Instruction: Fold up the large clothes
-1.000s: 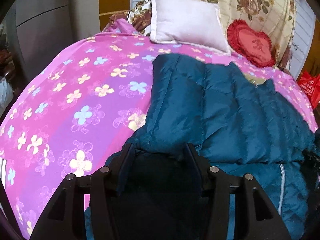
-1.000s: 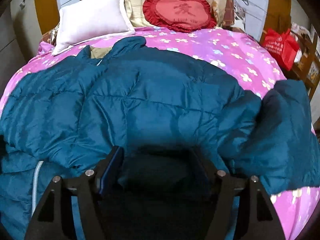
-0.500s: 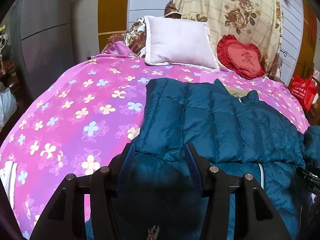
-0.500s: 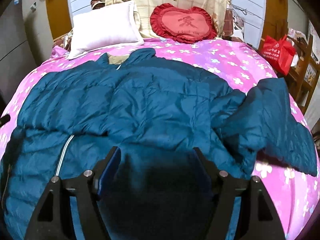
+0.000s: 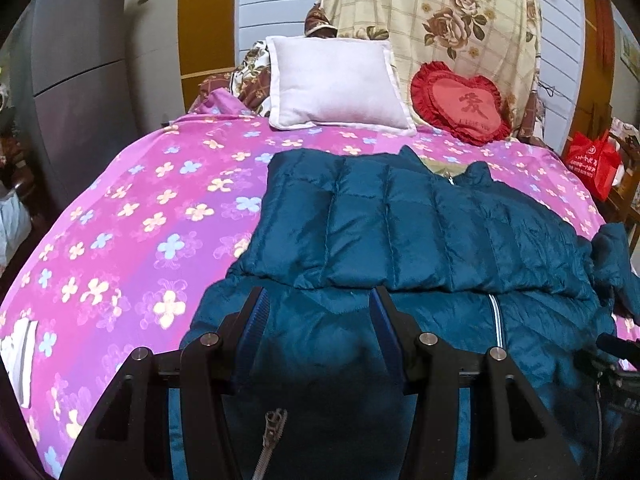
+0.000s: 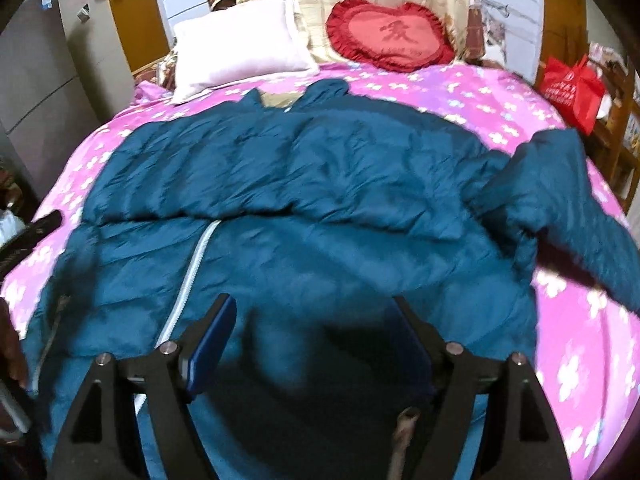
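A teal quilted jacket (image 5: 400, 232) (image 6: 320, 184) lies across the pink flowered bed (image 5: 132, 216), collar toward the pillows. Its upper part is folded over the zipped lower part (image 5: 496, 320). One sleeve (image 6: 580, 200) trails off to the right. My left gripper (image 5: 318, 308) hangs over the near hem, and puffy fabric fills the gap between its pads, so it looks shut on the jacket. A zipper pull (image 5: 274, 420) dangles close to the camera. My right gripper (image 6: 316, 320) hovers over the hem beside the zipper (image 6: 200, 260). Its jaws are opening and its blue pad (image 6: 212, 340) stands clear of the cloth.
A white pillow (image 5: 336, 84) and a red heart cushion (image 5: 460, 104) rest at the head of the bed against a flowered blanket. A red bag (image 6: 568, 88) stands on a shelf to the right. A grey cabinet (image 5: 76, 80) stands on the left. A hand (image 6: 10, 344) shows at the left edge.
Both grippers have pulled back and risen, so more of the jacket and bed shows. The right gripper's jaws have spread wider. The lower jacket now lies stretched out toward me.
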Motion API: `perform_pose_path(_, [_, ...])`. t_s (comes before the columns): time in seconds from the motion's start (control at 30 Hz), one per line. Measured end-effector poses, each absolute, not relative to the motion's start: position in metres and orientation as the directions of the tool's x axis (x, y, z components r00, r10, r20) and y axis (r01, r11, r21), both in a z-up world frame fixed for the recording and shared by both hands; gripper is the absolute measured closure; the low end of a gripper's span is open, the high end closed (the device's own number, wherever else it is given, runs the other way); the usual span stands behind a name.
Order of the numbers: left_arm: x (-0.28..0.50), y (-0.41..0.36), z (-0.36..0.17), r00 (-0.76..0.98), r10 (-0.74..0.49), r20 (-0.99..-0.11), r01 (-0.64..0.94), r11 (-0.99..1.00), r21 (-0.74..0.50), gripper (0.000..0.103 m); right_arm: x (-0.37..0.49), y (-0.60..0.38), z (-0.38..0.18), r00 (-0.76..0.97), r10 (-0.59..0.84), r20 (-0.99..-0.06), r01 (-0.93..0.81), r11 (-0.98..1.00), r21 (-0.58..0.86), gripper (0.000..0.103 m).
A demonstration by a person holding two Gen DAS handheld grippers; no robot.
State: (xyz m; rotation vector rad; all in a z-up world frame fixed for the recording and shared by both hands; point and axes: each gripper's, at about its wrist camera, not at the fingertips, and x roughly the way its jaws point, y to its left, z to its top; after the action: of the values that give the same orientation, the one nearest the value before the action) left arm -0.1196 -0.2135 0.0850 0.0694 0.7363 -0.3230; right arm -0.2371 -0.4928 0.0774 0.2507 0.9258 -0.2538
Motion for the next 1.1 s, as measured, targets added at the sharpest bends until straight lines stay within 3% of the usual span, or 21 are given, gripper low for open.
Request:
perform_pose_path(0.7, [-0.177,-0.233,0.103,0.713,-0.294,-0.637,0.359,0.933,-0.029,0.07,-0.287,-0.473,0.078,0.586,-0.16,-0.794,0.322,0.945,0.048,0.021])
perform_pose_path(1.1, [-0.216,-0.235,0.099,0.689,-0.263,-0.675,0.336,0.942,-0.024,0.07,-0.302,-0.464,0.076,0.609,-0.158,-0.777,0.31,0.949,0.05,0.02])
